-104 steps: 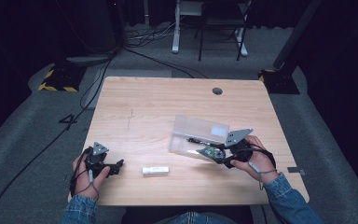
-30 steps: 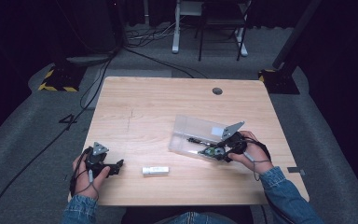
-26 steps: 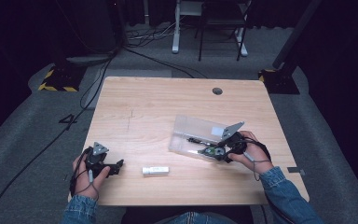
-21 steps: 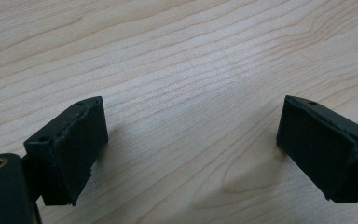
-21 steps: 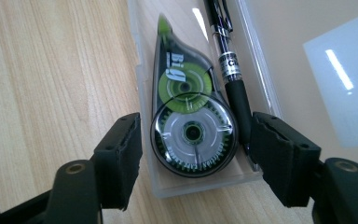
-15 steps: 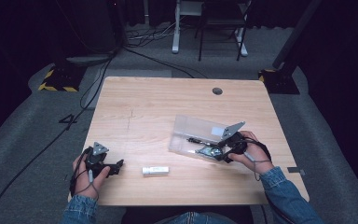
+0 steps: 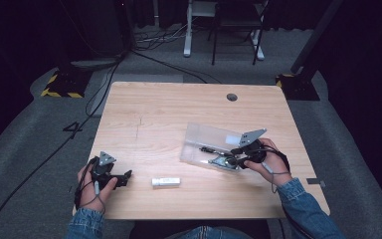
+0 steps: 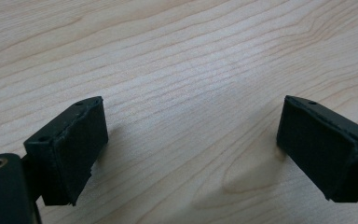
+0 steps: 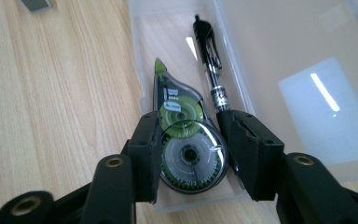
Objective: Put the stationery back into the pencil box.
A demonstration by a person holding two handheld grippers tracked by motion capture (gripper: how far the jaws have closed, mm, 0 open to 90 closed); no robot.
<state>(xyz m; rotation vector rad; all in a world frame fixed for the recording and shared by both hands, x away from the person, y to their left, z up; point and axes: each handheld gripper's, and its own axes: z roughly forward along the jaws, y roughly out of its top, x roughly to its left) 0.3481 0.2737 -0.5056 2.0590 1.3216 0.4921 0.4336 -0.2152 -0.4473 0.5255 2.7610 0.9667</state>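
Right gripper (image 9: 193, 156) clamped on green correction-tape dispenser (image 9: 186, 149) inside clear plastic case (image 7: 214, 144), black pen (image 9: 209, 65) alongside. Left gripper (image 8: 191, 144) spread wide over bare light-wood table (image 7: 169, 109). White eraser (image 7: 166, 181) near front edge. Grey carpet (image 7: 25, 164), cables, dark surrounds.

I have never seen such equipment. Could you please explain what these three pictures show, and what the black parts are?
A person sits at a wooden table and holds a two-jaw tool in each hand. The high view looks down from above. The other two come from cameras riding on each tool; the black parts are its jaws. The left tool is open over bare wood. The right tool closes around a correction tape dispenser lying in a clear plastic case, beside a black pen. A small white object lies on the table.
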